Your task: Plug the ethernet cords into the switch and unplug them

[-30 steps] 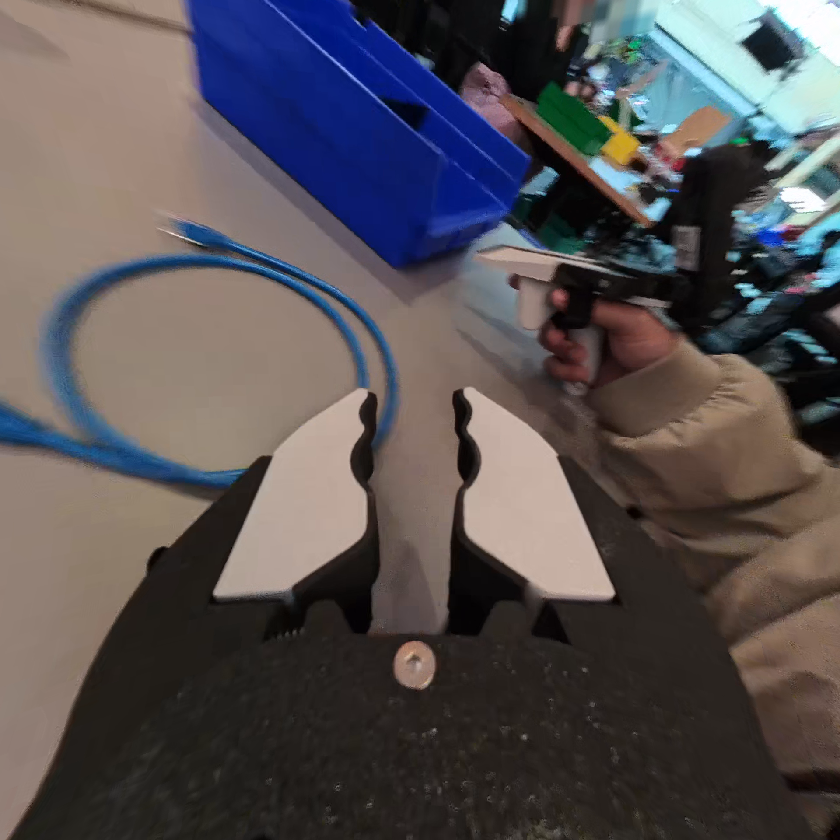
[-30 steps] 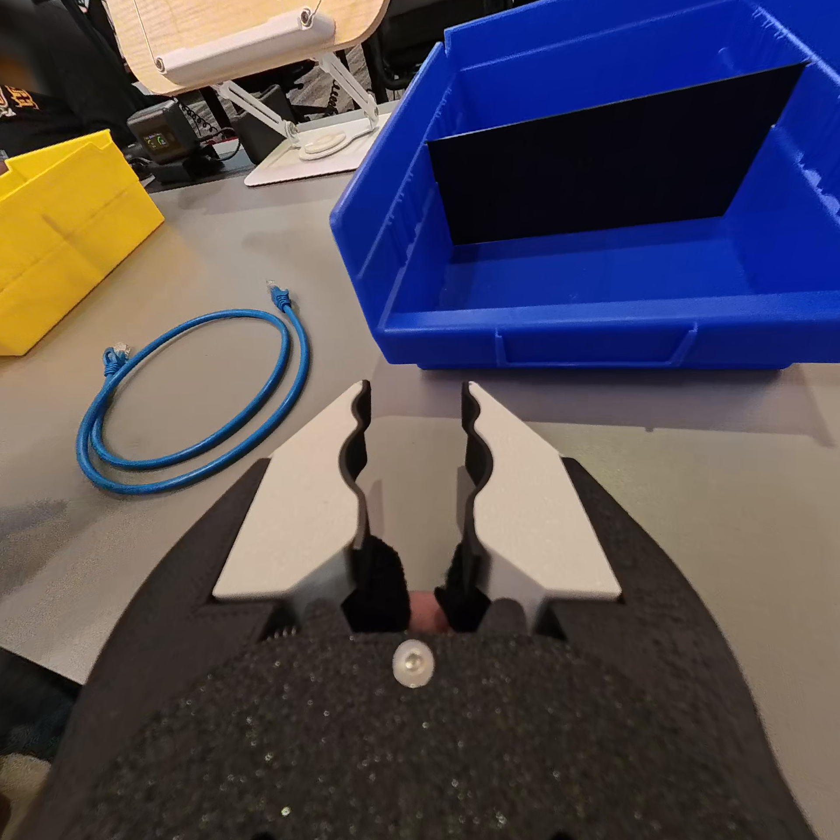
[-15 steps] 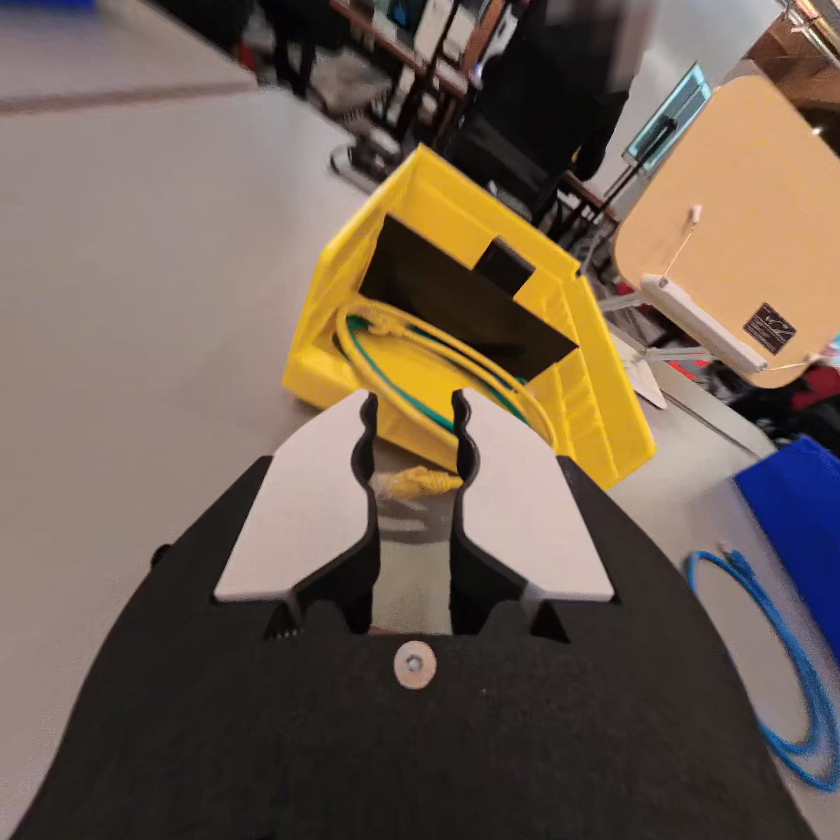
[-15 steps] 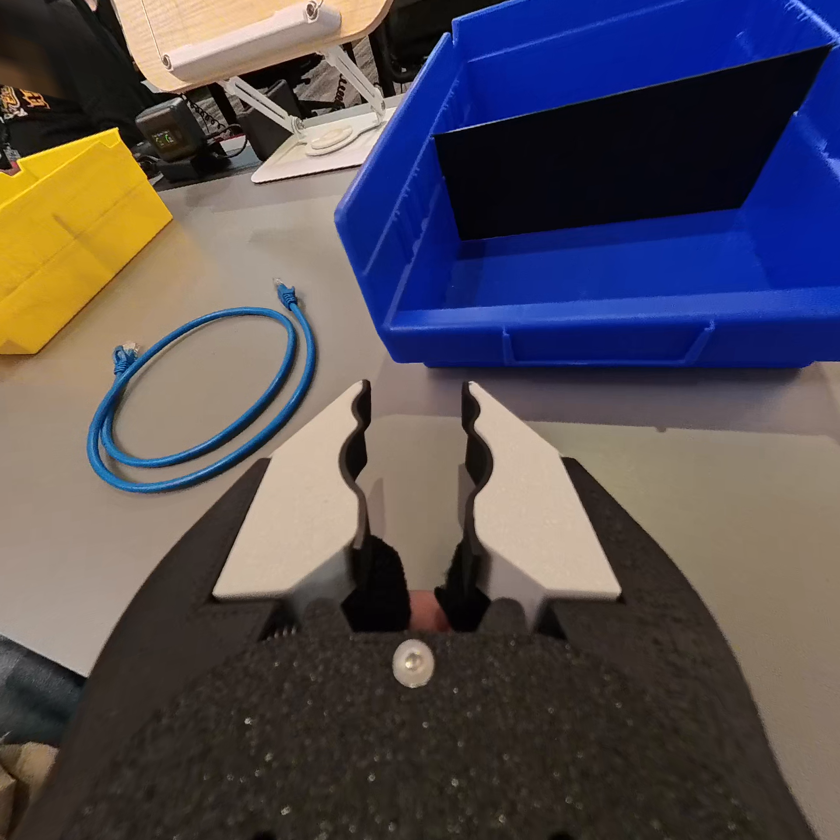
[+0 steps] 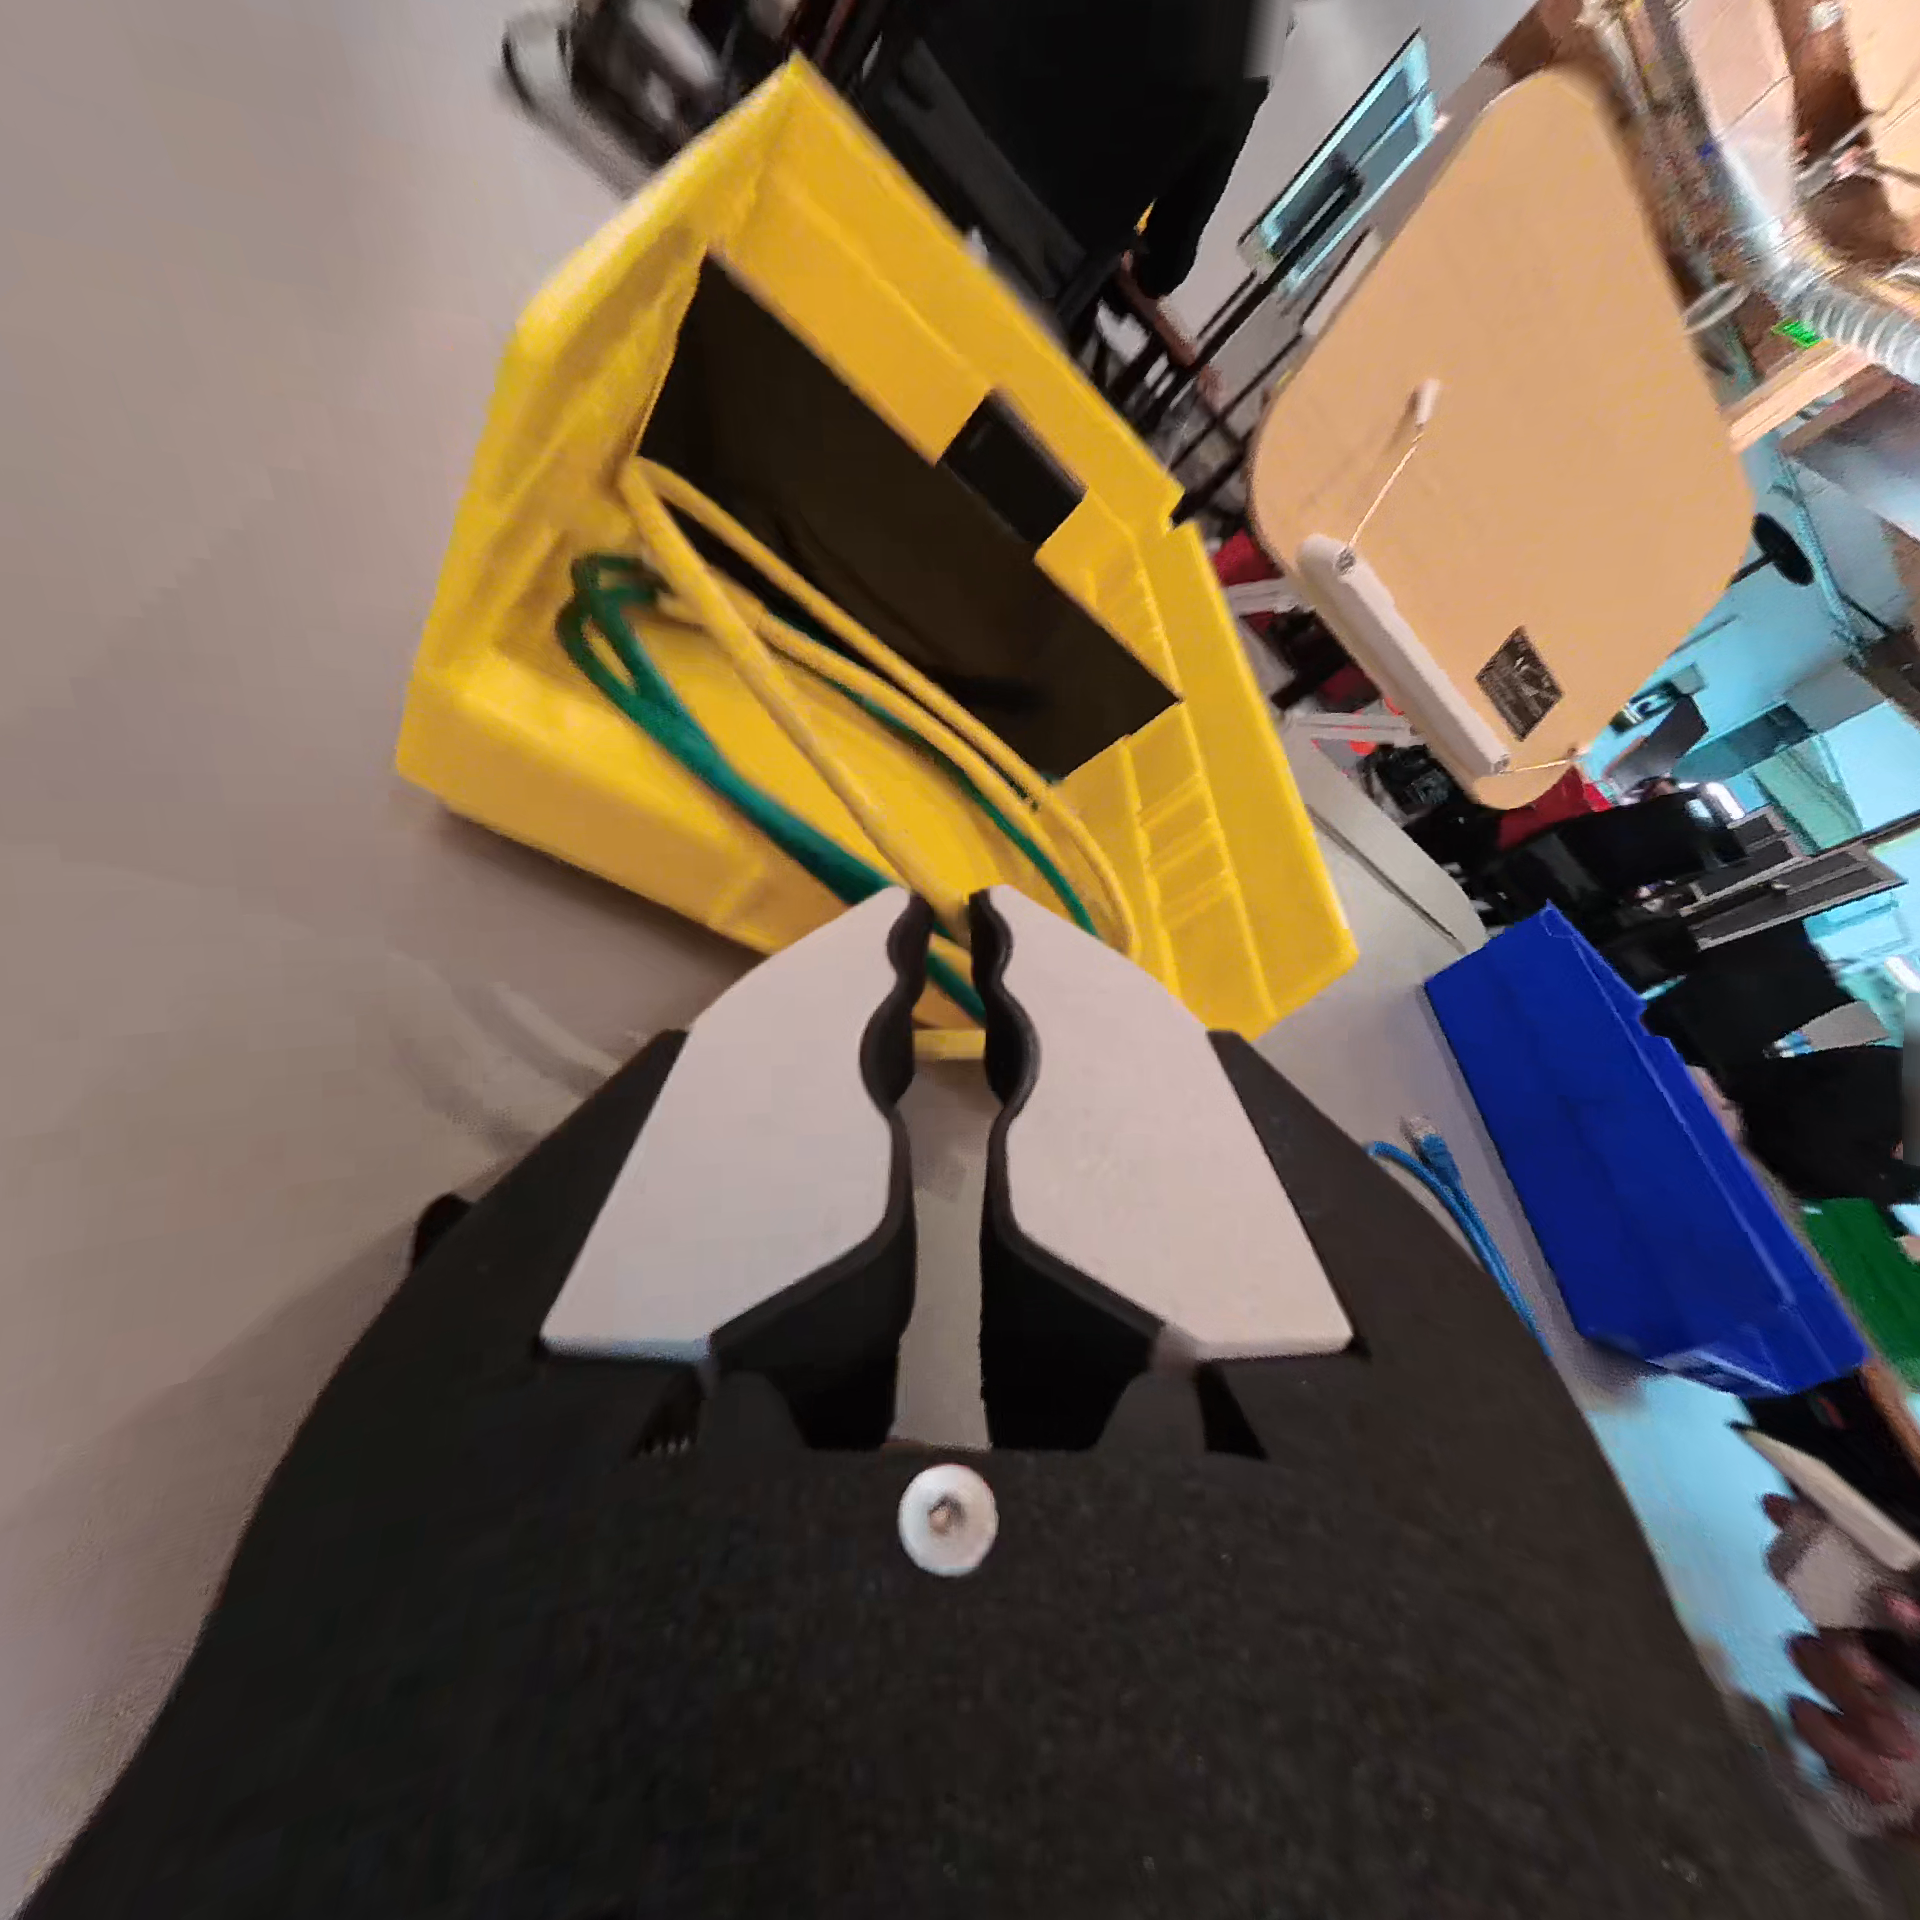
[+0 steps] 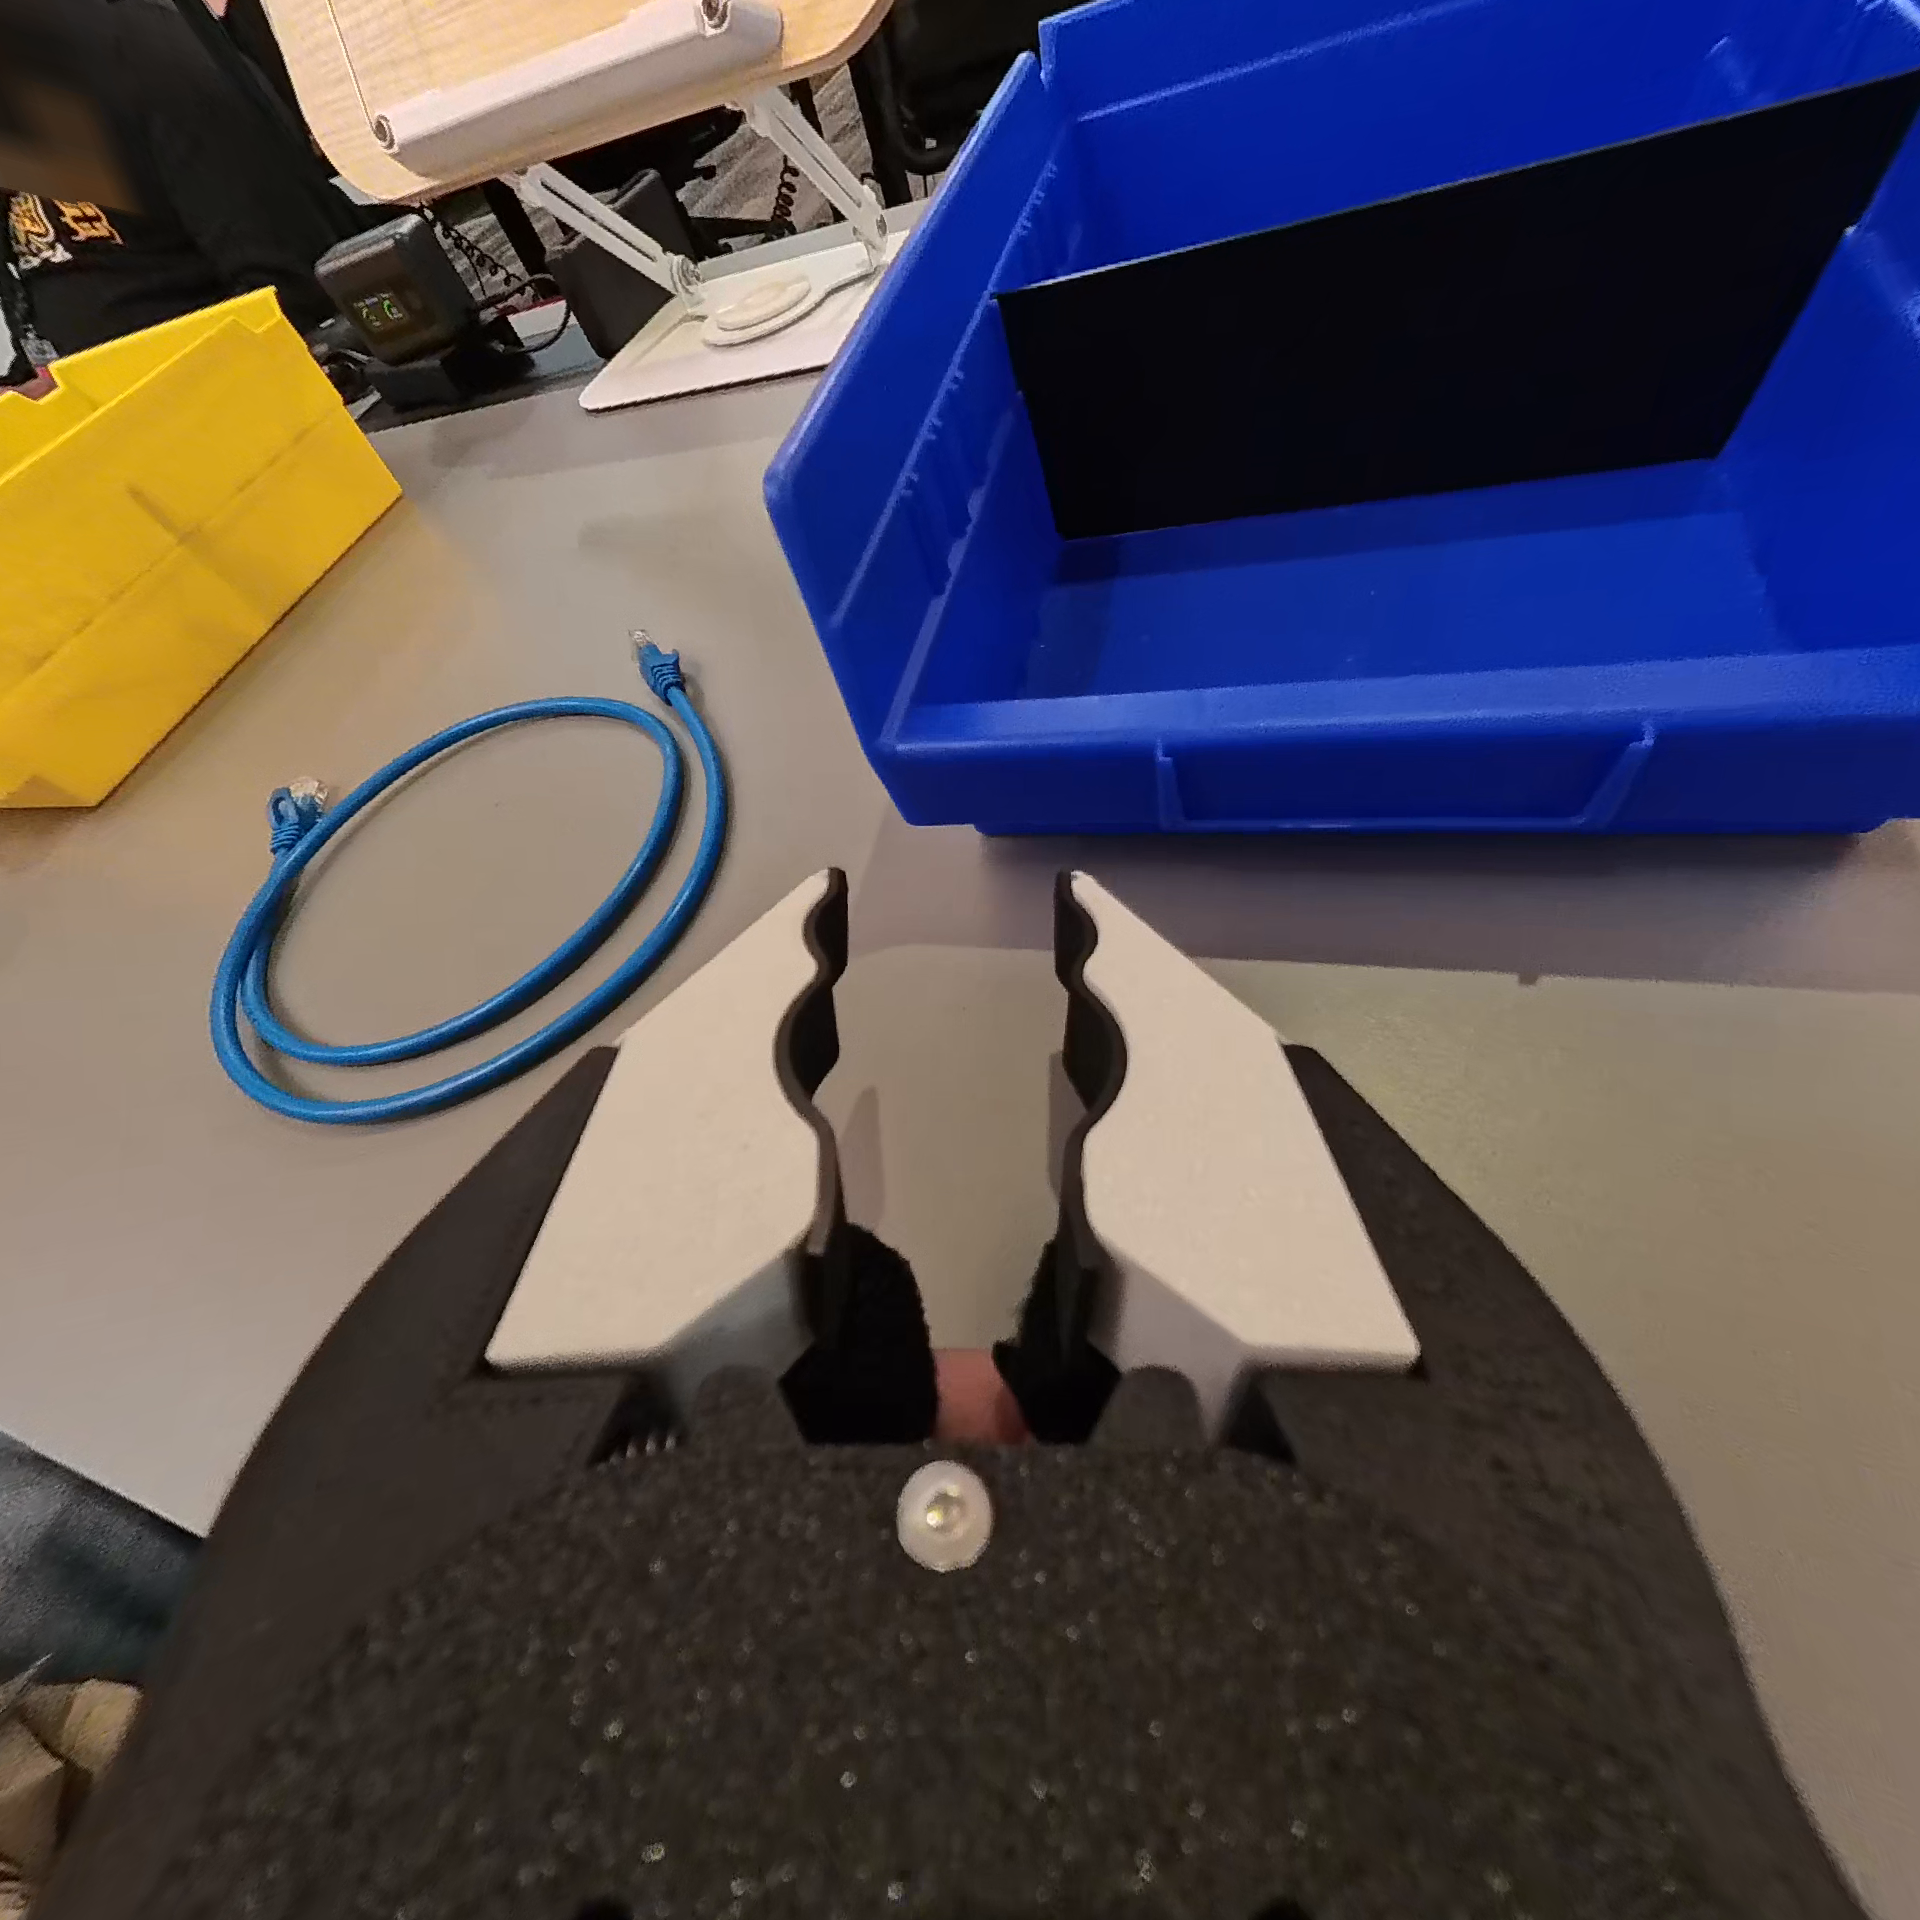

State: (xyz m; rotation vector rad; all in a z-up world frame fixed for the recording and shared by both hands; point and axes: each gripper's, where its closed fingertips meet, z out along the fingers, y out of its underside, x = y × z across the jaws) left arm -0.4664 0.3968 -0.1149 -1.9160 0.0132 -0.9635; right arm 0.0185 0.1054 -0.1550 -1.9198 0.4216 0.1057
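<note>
Left gripper [image 5: 943,920]: you're narrowing it at the yellow bin [image 5: 582,727], grip on yellow cord [image 5: 727,623] unclear | Right gripper [image 6: 951,899]: you're holding it released | Blue cord [image 6: 665,831]: lying coiled beside blue bin [image 6: 1403,769]

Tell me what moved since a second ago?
The left gripper swung away from the blue cord over to the yellow bin, and its fingers have narrowed around the yellow cord at the bin's front edge. The right gripper stayed open and empty by the blue bin; the blue cord stayed put.
</note>
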